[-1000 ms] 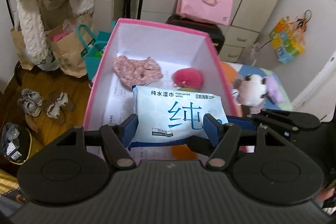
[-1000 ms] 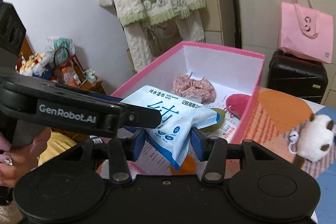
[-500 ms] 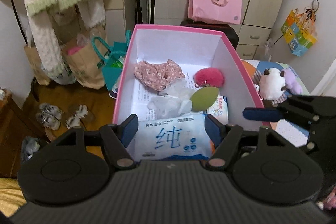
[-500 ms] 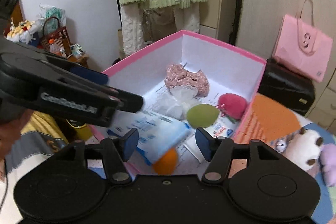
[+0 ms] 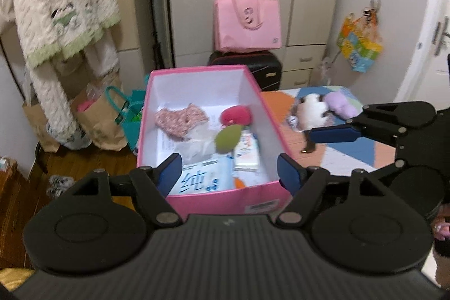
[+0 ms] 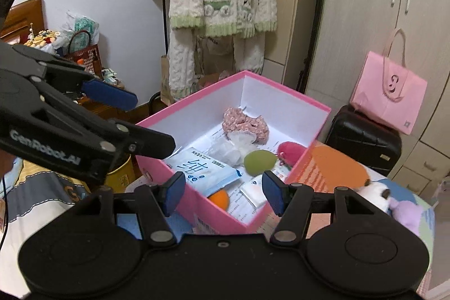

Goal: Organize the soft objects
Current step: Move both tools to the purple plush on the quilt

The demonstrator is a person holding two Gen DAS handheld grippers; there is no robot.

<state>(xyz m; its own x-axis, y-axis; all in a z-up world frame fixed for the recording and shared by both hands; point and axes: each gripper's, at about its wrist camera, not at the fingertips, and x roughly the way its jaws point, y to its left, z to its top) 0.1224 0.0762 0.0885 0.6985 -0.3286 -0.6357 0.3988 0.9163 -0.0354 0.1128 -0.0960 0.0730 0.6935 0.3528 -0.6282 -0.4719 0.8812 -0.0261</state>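
Observation:
A pink box (image 5: 227,200) (image 6: 284,92) stands open on the table. Inside it lie a blue-and-white wet wipes pack (image 5: 201,179) (image 6: 202,170), a pink floral scrunchie (image 5: 180,118) (image 6: 244,125), a red plush ball (image 5: 236,115) (image 6: 291,151), a green soft egg (image 5: 227,138) (image 6: 260,162), an orange ball (image 6: 219,198) and a small tissue pack (image 5: 247,153). My left gripper (image 5: 229,170) is open and empty above the box's near wall. My right gripper (image 6: 223,190) is open and empty over the box's near corner.
A white plush toy (image 5: 308,110) (image 6: 375,194) and a purple plush (image 5: 339,104) (image 6: 407,214) lie on the colourful tablecloth right of the box. A black suitcase (image 6: 365,142) with a pink bag (image 5: 247,24) stands behind. Coats hang at the left.
Both grippers held the wipes pack over the box, then let go. The pack now lies in the box's near end, and both grippers have opened and pulled back.

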